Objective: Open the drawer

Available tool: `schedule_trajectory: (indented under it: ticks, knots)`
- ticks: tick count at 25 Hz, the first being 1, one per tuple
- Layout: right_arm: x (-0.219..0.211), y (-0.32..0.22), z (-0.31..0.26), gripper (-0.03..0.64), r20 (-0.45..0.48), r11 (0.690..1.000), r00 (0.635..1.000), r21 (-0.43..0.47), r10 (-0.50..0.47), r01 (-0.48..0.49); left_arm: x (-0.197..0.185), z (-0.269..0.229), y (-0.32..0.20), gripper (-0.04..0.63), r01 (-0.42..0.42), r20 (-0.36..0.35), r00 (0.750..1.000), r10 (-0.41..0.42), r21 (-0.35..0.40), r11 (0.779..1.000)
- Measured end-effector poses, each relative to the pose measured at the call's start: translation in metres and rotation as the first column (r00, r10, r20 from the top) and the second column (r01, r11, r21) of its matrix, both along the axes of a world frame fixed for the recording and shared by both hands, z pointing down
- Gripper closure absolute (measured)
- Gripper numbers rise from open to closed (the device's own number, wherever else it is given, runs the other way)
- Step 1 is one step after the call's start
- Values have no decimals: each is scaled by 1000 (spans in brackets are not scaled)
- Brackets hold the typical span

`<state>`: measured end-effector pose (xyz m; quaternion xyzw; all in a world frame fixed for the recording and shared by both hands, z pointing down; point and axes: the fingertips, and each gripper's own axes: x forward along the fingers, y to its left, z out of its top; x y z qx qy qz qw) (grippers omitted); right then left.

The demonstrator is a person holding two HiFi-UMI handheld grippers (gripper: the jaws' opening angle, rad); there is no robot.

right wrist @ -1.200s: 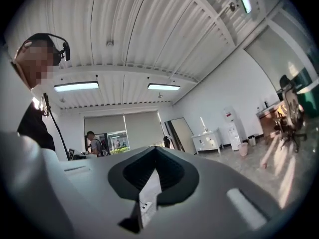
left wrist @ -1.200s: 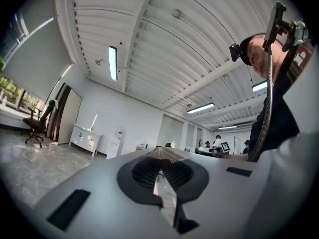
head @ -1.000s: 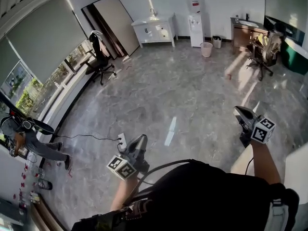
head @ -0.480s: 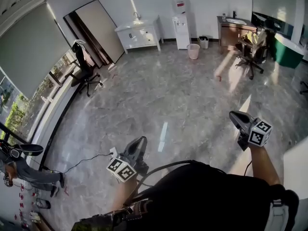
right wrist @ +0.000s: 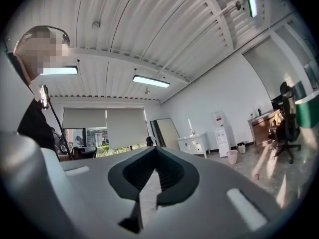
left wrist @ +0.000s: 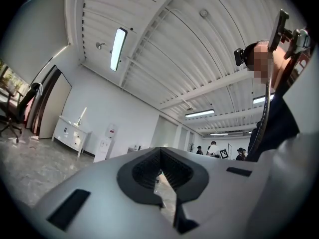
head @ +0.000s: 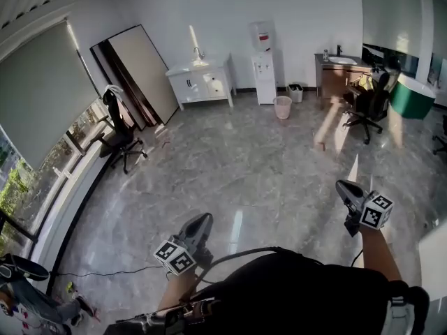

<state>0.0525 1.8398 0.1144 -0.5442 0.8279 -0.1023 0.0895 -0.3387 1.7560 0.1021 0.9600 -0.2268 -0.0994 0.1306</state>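
We are holding left gripper point(head: 198, 223) and right gripper point(head: 348, 189) closed, empty. Drawer point(head: 214, 83) in white cabinet point(head: 187, 88) is sitting far off at 12 o'clock. Judgement: we are approaching squarely, opening one gripper's jaws before the handle.

The floor point(head: 265, 159) is glossy, veined, stone-like tile that mirrors the light. The cabinet point(head: 202, 82) is smooth white; the sink unit point(head: 336, 77) looks like brown wood. The left gripper point(head: 201, 220) and right gripper point(head: 344, 186) have matt grey plastic shells, and their fingers point(left wrist: 144, 172) are ribbed black.
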Motion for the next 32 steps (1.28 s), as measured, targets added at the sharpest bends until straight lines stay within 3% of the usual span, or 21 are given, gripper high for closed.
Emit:
schedule_trajectory:
  ticks: [9, 12, 15, 20, 29, 32]
  knots:
    - [-56, -94, 18, 615, -47, 999, 999, -48, -5, 3, -34, 21, -103, 595, -40, -28, 999, 39, -21, 999]
    - [-46, -124, 17, 615, -55, 999, 998, -34, 5, -7, -34, 28, -130, 595, -34, -36, 999, 33, -15, 999]
    - [-34, -158, 25, 615, -30, 999, 1000, -44, 9, -10, -33, 39, -159, 595, -6, -39, 999, 4, -58, 998]
    - [-3, -227, 39, 615, -25, 995, 997, -62, -78, 76, 10, 33, -198, 595, 25, -7, 1000, -26, -28, 999]
    - [106, -395, 6, 615, -65, 977, 975, -3, -213, 213, 85, 11, -291, 595, 235, -12, 972, -235, 2, 972]
    - [131, -443, 4, 615, -60, 968, 966, 0, -252, 253, 120, 9, -321, 595, 270, -10, 963, -270, -3, 963]
